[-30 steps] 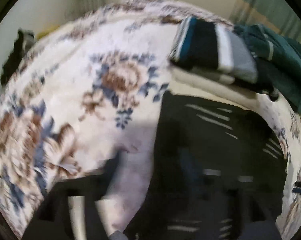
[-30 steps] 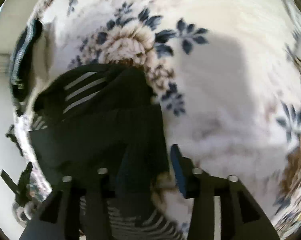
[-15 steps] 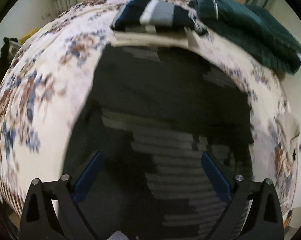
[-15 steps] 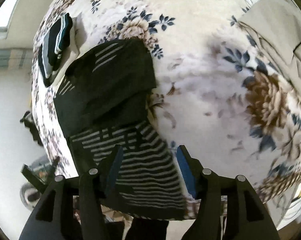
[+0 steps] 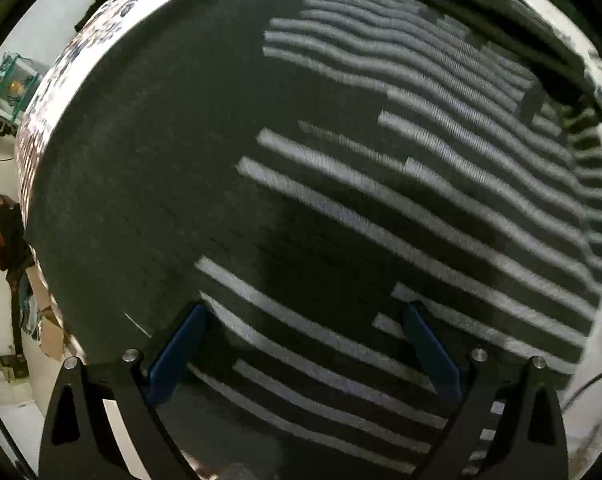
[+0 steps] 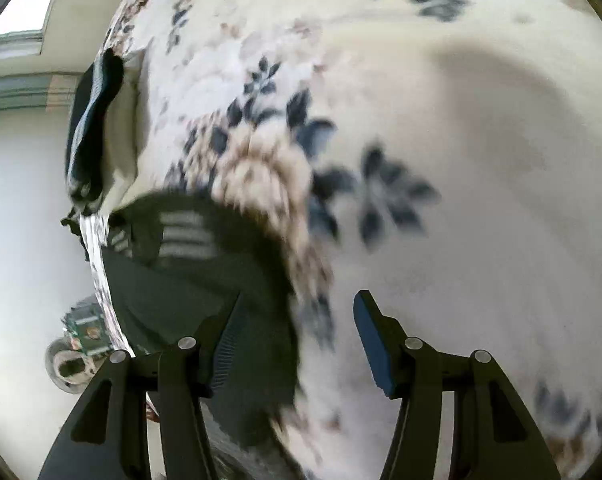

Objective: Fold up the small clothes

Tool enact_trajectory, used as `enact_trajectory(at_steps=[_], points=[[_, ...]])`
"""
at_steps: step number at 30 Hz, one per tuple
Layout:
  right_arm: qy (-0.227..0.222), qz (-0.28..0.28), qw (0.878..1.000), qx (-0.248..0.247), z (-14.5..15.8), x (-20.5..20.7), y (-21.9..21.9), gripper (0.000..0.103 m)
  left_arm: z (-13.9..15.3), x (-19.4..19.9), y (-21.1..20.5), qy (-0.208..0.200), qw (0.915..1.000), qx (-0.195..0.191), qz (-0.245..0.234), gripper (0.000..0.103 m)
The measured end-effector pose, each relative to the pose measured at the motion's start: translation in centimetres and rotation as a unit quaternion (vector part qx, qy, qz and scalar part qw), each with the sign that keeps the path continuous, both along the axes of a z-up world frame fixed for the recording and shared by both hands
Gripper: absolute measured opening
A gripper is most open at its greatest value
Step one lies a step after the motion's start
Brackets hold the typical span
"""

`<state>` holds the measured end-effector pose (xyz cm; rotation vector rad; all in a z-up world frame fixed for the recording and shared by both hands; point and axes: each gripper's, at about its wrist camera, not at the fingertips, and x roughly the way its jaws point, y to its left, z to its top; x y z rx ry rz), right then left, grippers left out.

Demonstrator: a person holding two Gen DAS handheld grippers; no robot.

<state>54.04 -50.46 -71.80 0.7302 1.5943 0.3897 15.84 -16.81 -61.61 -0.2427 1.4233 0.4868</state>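
Dark knit cloth with white stripes (image 5: pixel 341 184) fills our left wrist view, spread flat on the floral bedcover (image 6: pixel 441 160); our left gripper (image 5: pixel 301 344) hovers over it, jaws spread and empty. On our right wrist view the right gripper (image 6: pixel 297 336) straddles the garment's right edge, jaws released.

Ahead of the left gripper (image 5: pixel 301 340) the view is filled by the dark striped garment (image 5: pixel 321 184); only thin strips of floral bedspread (image 5: pixel 41 112) are left at its edges. To the right of the garment (image 6: pixel 189 280), a broad stretch of bedspread (image 6: pixel 481 180) is left uncovered. The far left edge is blocked by a folded pile (image 6: pixel 93 128).
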Motion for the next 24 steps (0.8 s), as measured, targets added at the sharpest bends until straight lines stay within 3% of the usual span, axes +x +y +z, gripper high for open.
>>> enact_trajectory(at_steps=[2, 3, 5, 6, 10, 13, 16, 19, 24], points=[[0.021, 0.008, 0.999, 0.023, -2.0, 1.2, 1.7, 0.058, -0.4, 0.2, 0.2, -0.008, 1.0, 0.0, 0.005, 0.103], [0.024, 0.018, 0.999, 0.026, -2.7, 1.5, 2.7, 0.053, -0.7, 0.3, 0.4, -0.012, 0.9999, -0.006, 0.01, 0.103], [0.019, 0.041, 0.999, 0.021, -3.3, 1.7, 4.3, 0.019, -1.0, 0.2, 1.1, -0.024, 0.9994, -0.02, 0.016, 0.103], [0.011, 0.052, 0.999, 0.005, -3.1, 1.7, 5.0, 0.011, -1.1, 0.1, 1.3, -0.032, 0.9991, -0.025, 0.015, 0.103], [-0.066, 0.094, 0.991, -0.073, 0.4, 2.7, 5.7, 0.007, -1.3, -0.3, 2.2, -0.043, 0.9983, -0.039, 0.003, 0.103], [-0.087, 0.05, 0.99, -0.096, 2.1, 5.7, 3.4, 0.006, -1.3, -0.1, 2.5, -0.041, 0.9984, -0.04, 0.007, 0.103], [-0.074, 0.06, 0.986, -0.137, 0.9, 7.7, 4.5, 0.006, -1.2, 0.2, 2.8, -0.03, 0.9988, -0.037, 0.011, 0.103], [-0.046, 0.093, 0.984, -0.148, -0.3, 8.4, 5.9, 0.008, -0.4, 0.6, 2.8, -0.011, 0.9988, -0.044, 0.02, 0.103], [-0.026, 0.114, 0.987, -0.107, 1.7, 7.7, 4.0, 0.019, 3.8, 0.2, 1.5, -0.018, 0.9986, -0.049, 0.014, 0.103]])
